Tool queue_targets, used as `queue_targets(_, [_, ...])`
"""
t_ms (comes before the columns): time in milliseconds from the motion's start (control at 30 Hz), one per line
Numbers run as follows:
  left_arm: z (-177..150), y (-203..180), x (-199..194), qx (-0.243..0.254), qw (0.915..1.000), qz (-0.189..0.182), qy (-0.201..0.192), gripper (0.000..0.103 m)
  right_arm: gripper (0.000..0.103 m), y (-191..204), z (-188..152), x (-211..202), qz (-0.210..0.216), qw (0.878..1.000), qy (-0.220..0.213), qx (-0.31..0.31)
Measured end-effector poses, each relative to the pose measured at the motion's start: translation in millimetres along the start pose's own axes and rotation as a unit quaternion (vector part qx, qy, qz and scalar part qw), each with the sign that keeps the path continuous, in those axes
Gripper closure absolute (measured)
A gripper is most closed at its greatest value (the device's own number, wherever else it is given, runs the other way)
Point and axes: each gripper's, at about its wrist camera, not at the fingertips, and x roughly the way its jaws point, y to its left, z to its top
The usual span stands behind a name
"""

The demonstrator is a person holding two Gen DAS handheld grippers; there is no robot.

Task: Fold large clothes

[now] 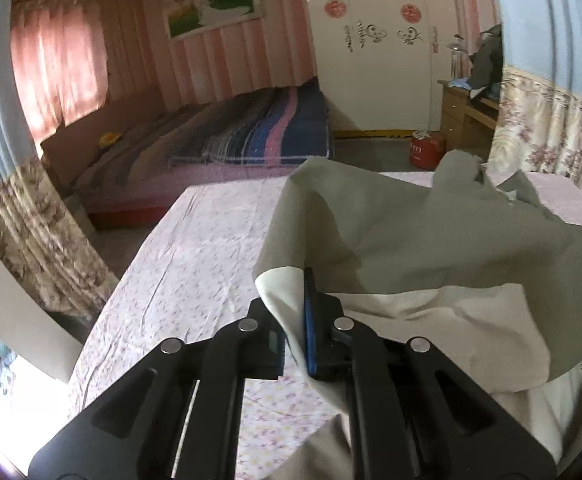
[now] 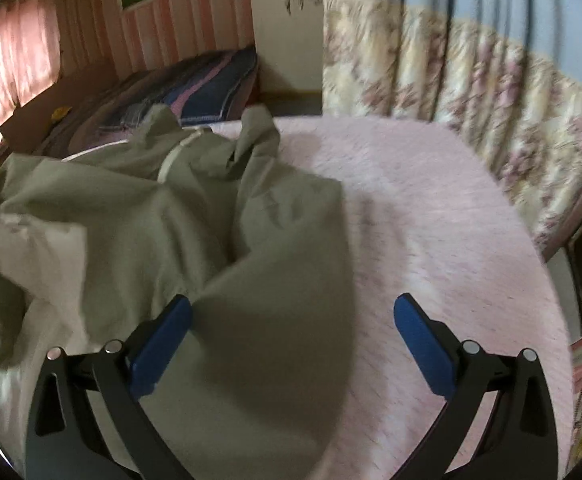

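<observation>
A large olive-grey garment (image 1: 431,236) with a pale cream lining lies crumpled on a bed with a pink flowered sheet (image 1: 211,248). My left gripper (image 1: 293,312) is shut on the garment's near edge, cloth pinched between the blue pads, and holds it lifted. In the right wrist view the same garment (image 2: 195,232) spreads over the left half of the bed (image 2: 431,220). My right gripper (image 2: 291,320) is open, its blue pads (image 2: 423,344) wide apart, just above the garment's near right part, holding nothing.
A second bed with a striped blanket (image 1: 259,128) stands beyond. A flowered curtain (image 2: 471,80) hangs to the right, another (image 1: 31,240) at the left. A wooden desk (image 1: 467,112) and a red container (image 1: 427,152) stand by the wardrobe.
</observation>
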Motion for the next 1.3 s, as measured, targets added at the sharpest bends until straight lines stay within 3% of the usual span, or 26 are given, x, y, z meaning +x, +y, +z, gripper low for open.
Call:
queue_targets(100, [-7.1, 2.8, 11.6, 0.001, 1.0, 0.0, 0.007, 0.097, 0.004, 2.5, 13.7, 23.3, 0.009, 1.0, 0.016, -0.002])
queue_targets(167, [-8.3, 1.5, 15.8, 0.005, 1.0, -0.003, 0.006, 0.097, 0.05, 7.7, 14.7, 34.9, 0.018, 0.999, 0.031, -0.015])
queue_targets(200, [-9.4, 2.5, 16.5, 0.003, 0.9999, -0.008, 0.006, 0.097, 0.065, 7.7, 15.1, 38.0, 0.024, 0.999, 0.034, -0.009])
queue_targets(233, [-8.7, 3.8, 18.0, 0.001, 0.9999, -0.013, 0.005, 0.097, 0.073, 8.5, 15.4, 39.3, 0.029, 0.999, 0.031, -0.005])
queue_targets(367, [-3.5, 9.3, 22.7, -0.002, 0.9998, -0.018, 0.0, 0.098, 0.083, 11.5, 25.9, 32.7, 0.026, 0.999, -0.006, -0.021])
queue_targets(433, [6.7, 7.6, 26.5, 0.003, 0.9999, -0.017, -0.004, 0.098, 0.089, 11.7, 49.4, 22.5, -0.031, 0.997, -0.049, -0.048])
queue_targets(633, [52.8, -2.4, 35.2, 0.0, 0.9996, -0.008, -0.025, 0.1, 0.099, -30.3, 131.2, 12.2, -0.085, 0.991, -0.095, -0.043])
queue_targets(700, [62.1, -3.0, 36.1, 0.001, 0.9994, 0.002, -0.033, 0.1, 0.103, -33.2, 152.3, 13.0, -0.131, 0.982, -0.122, -0.063])
queue_targets(767, [73.6, 1.1, 40.2, -0.004, 0.999, 0.02, -0.039, 0.1, 0.103, -38.1, 174.2, 9.9, -0.166, 0.973, -0.15, -0.064])
queue_targets(867, [87.2, 11.9, 53.9, -0.015, 0.999, 0.03, -0.028, 0.099, 0.103, -54.0, 202.4, 24.4, -0.135, 0.983, -0.119, -0.036])
queue_targets(967, [88.1, 10.4, 70.6, 0.002, 0.999, 0.042, -0.014, 0.098, 0.1, -56.0, 189.3, 37.6, -0.116, 0.988, -0.099, -0.031])
queue_targets(1000, [85.1, 9.9, 76.1, 0.009, 0.9988, 0.046, -0.013, 0.095, 0.089, -59.9, 176.0, 42.3, -0.091, 0.992, -0.082, -0.021])
queue_targets(1033, [81.0, 12.1, 79.3, 0.012, 0.9989, 0.043, -0.012, 0.091, 0.052, -61.1, 163.2, 45.0, -0.067, 0.995, -0.073, -0.013])
queue_targets(1067, [76.4, 14.5, 83.0, 0.014, 0.9989, 0.045, -0.007, 0.087, 0.03, -63.6, 153.3, 46.8, -0.053, 0.996, -0.07, -0.008])
queue_targets(1100, [73.5, 17.6, 85.0, 0.012, 0.9989, 0.046, -0.002, 0.068, 0.013, -63.4, 136.1, 48.3, -0.044, 0.997, -0.066, -0.004])
queue_targets(1133, [68.1, 21.5, 84.5, 0.007, 0.9987, 0.05, -0.003, 0.026, 0.013, -62.0, 122.9, 50.7, -0.038, 0.998, -0.056, -0.006])
queue_targets(1167, [64.3, 24.6, 80.7, 0.004, 0.9985, 0.053, -0.014, 0.011, 0.013, -61.6, 114.4, 52.6, -0.033, 0.998, -0.049, -0.008])
queue_targets(1200, [60.7, 27.6, 76.3, 0.003, 0.9979, 0.059, -0.026, 0.003, 0.013, -61.0, 100.9, 54.5, -0.029, 0.999, -0.037, -0.004])
queue_targets(1300, [49.7, 29.8, 74.4, 0.01, 0.999, 0.041, -0.016, 0.003, 0.013, -59.5, 72.6, 65.0, -0.014, 1.0, 0.008, -0.001])
